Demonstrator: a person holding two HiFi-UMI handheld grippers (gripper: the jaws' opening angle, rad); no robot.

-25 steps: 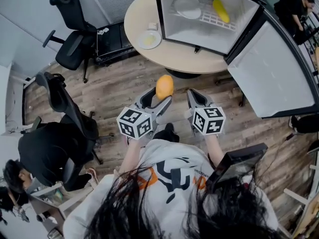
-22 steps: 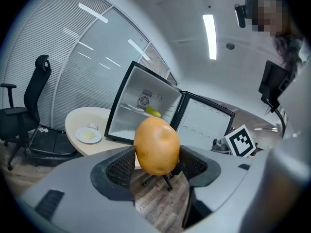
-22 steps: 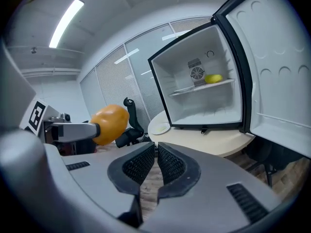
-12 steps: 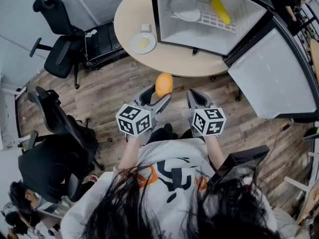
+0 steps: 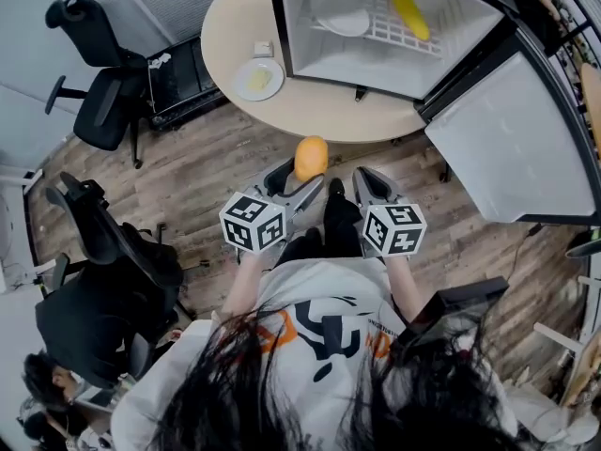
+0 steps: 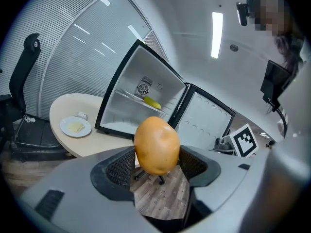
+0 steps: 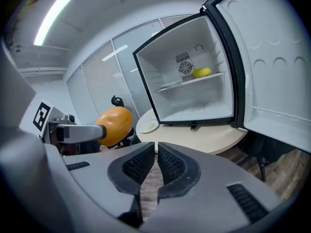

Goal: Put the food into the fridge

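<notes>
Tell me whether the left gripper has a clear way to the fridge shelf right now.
Probably yes, with a step forward. The left gripper, shut on the orange fruit, faces the fridge, whose door stands wide open. Only floor and table edge lie between, and the shelf has bare room.

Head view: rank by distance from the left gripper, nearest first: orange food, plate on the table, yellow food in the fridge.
1. Orange food: in the left gripper.
2. Plate: on the table, ahead left.
3. Yellow food: fridge shelf, ahead right.
</notes>
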